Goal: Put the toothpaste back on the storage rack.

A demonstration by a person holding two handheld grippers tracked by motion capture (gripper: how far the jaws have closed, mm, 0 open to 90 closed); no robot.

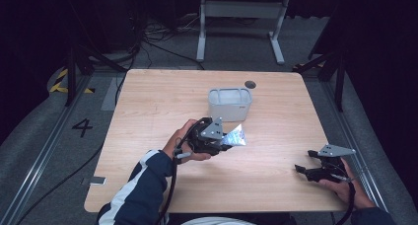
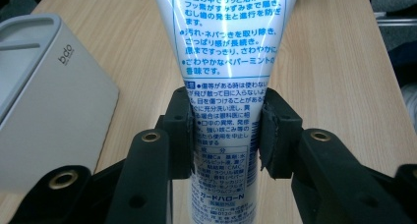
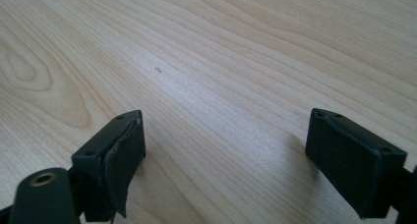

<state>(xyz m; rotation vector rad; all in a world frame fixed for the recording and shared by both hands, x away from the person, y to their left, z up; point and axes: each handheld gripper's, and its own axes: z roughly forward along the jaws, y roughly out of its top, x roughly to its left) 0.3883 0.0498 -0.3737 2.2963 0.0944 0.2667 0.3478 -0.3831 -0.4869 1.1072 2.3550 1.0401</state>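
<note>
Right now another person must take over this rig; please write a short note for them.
Left gripper: shut on the tube, gripping its lower part, held just in front of the white container.
Right gripper: open, holding nothing, over bare wooden table at the right side.
Done: tube picked up.
Left: the tube is not yet in the container; probably it goes there next, then release.

Right gripper (image 3: 226, 150) jaws wide apart over bare light wood table (image 3: 221, 52), nothing between them, left pad's (image 3: 123, 157) rubber facing torn and ragged, small dark speck (image 3: 158, 69) on the table grain beyond that pad, slightly to its right.
</note>
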